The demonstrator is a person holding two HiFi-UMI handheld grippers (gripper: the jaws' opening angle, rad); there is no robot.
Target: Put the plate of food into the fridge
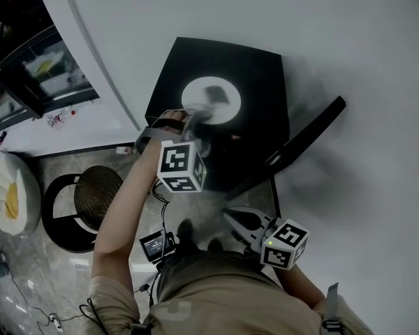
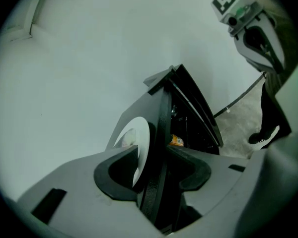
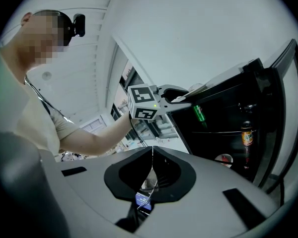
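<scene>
Person's torso (image 1: 223,292): tan shirt, at the bottom edge of the head view, behind both tongs.

Right tongs (image 3: 152,152): jaws pressed flat together, nothing between them. They are held low, facing the open front of the fridge (image 1: 258,68), below and behind the left tongs.

Left tongs (image 2: 153,151): at the front edge of the fridge top, jaws standing part-way apart and not clamped. Between the jaws lie the rim of the plate (image 1: 192,98) and the black edge of the fridge top. One pad lies against the plate's white face. The other sits beyond the black edge, apart from the plate.

Plate: white, round, resting on the fridge top, just ahead of the left tongs' tips.

Food (image 1: 217,94): a dark patch at the plate's middle, too blurred to name.

Fridge: black and low. Its door (image 1: 304,142) stands open to the right of the left tongs.

Fridge contents, ahead of the right tongs: a green bottle (image 3: 199,113) higher up and a brown bottle (image 3: 246,139) lower down.
</scene>
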